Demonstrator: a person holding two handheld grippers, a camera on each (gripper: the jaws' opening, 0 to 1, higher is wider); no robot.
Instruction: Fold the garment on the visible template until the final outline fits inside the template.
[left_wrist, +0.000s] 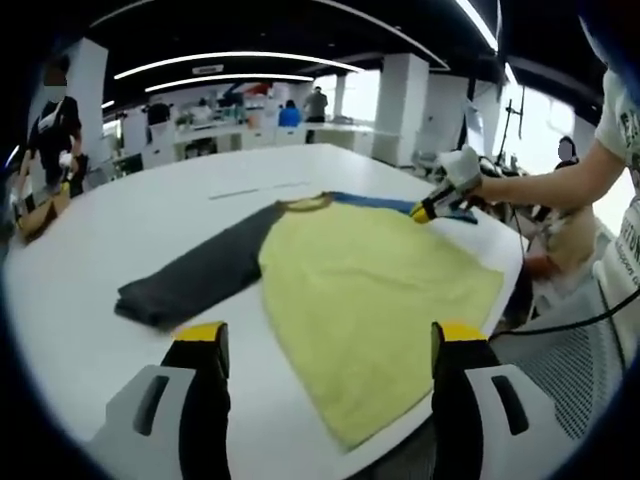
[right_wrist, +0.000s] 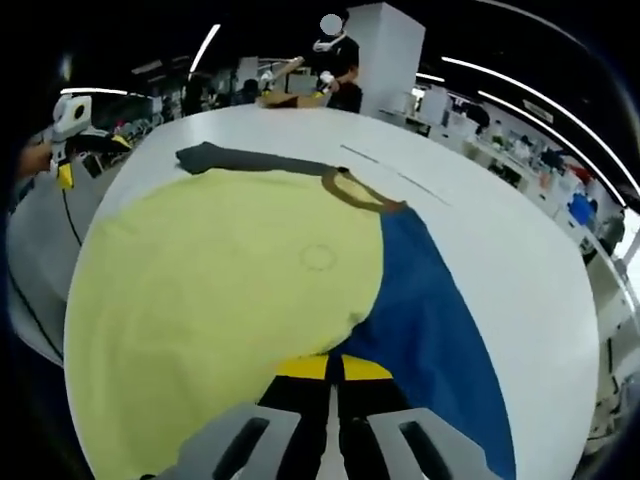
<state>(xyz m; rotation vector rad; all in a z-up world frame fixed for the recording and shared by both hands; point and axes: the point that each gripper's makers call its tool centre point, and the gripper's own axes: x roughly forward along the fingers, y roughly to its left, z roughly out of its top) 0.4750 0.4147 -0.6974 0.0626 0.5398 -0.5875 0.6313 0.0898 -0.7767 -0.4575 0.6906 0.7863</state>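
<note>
A yellow raglan T-shirt (left_wrist: 370, 300) lay spread flat on a white table (left_wrist: 130, 230), its dark grey sleeve (left_wrist: 195, 275) stretched out ahead and to the left of the left gripper (left_wrist: 330, 345), whose yellow-tipped jaws stood wide apart and empty just short of the garment's near hem. Across the shirt, the right gripper (left_wrist: 428, 210) showed in the left gripper view, held by a person's hand (left_wrist: 462, 170) at the blue sleeve (left_wrist: 400, 203). In the right gripper view, the right gripper (right_wrist: 333, 368) had its jaws drawn together where the yellow body met the blue sleeve (right_wrist: 430, 320), and appeared clenched on the fabric there, though the pinch itself was hidden beneath the tips. The collar (right_wrist: 350, 190) lay ahead of it, slightly to the right. The grip seemed placed to carry the blue sleeve inward over the body, a first fold by the look of things, while the left waited free to take the grey side. No template outline could be made out; thin lines (left_wrist: 255, 190) marked the table beyond the collar. Other people stood at distant workbenches.
</note>
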